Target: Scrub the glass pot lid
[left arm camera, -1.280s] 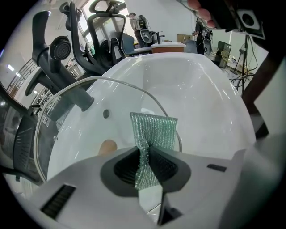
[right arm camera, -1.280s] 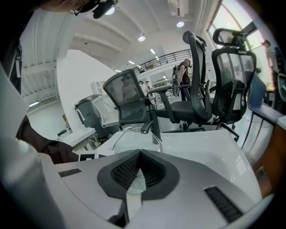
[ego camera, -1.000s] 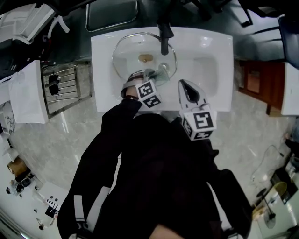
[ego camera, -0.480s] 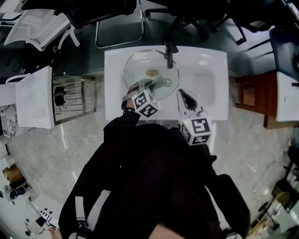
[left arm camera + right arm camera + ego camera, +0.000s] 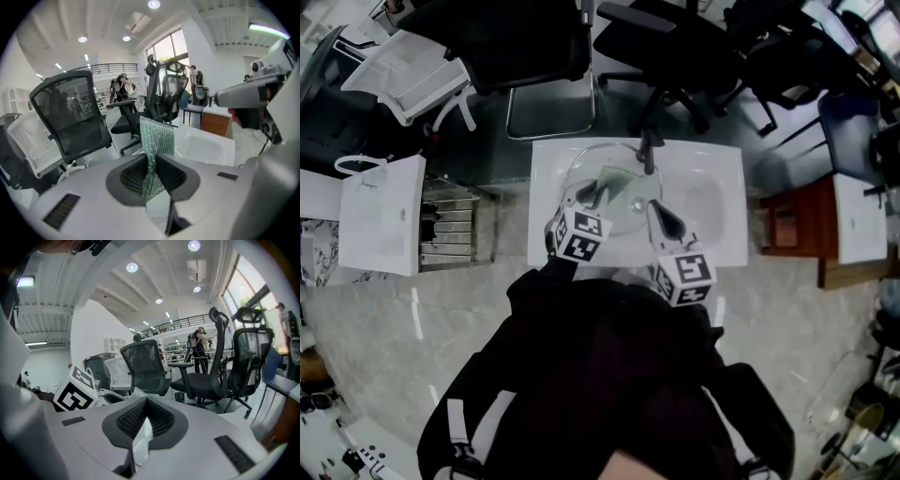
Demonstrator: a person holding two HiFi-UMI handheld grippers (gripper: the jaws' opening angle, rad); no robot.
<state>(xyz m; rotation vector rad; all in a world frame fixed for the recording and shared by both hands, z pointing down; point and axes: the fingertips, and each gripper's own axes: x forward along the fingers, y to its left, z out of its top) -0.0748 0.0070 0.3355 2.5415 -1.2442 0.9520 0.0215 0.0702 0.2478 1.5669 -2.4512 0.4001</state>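
Observation:
The round glass pot lid (image 5: 625,214) lies on the left part of the white sink (image 5: 722,216), under the black tap (image 5: 649,150). My left gripper (image 5: 591,194) reaches over the lid, shut on a green mesh scrubbing cloth (image 5: 614,180). In the left gripper view the cloth (image 5: 157,138) stands up between the jaws of the left gripper (image 5: 154,164). My right gripper (image 5: 654,208) hovers at the lid's right rim. Its jaws look closed, and the right gripper (image 5: 143,420) shows only a pale sliver between them. The lid cannot be seen from either gripper view.
Black office chairs (image 5: 675,47) and a white chair (image 5: 403,66) stand behind the sink. A white cabinet (image 5: 380,211) and a metal rack (image 5: 455,230) are on the left, a wooden table (image 5: 797,225) on the right. The sink's right recess (image 5: 206,145) holds nothing.
The head camera has pulled up and back, so the sink looks smaller. Both grippers stay over the lid; the right one now sits closer to its rim.

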